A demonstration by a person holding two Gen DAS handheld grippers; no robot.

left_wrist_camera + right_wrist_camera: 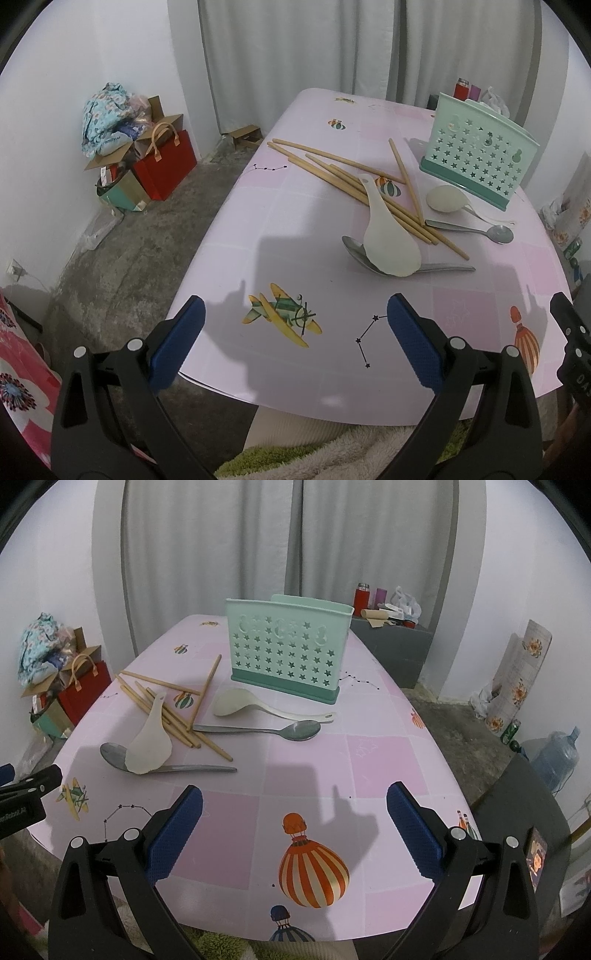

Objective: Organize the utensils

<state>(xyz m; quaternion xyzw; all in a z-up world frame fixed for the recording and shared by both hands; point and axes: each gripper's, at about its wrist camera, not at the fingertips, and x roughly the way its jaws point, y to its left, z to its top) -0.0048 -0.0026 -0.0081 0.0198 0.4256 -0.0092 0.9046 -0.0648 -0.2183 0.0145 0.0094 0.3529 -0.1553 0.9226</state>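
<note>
Mint-green utensil holder with star cut-outs stands upright on the pink counter. Before it: two metal spoons, two cream rice paddles, scattered wooden chopsticks. Left hand-held gripper and right hand-held gripper: fingers apart, empty, nearer than the utensils.

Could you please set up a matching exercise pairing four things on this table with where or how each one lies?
Things:
1. utensil holder
2. near rice paddle
3. far rice paddle
4. chopsticks

States:
A. lying across the bowl of a metal spoon
B. standing upright at the far side of the table
C. scattered in a loose, crossed pile
D. lying just in front of the holder's base

Pairs: 1-B, 2-A, 3-D, 4-C

The left gripper and right gripper are both open and hold nothing.
</note>
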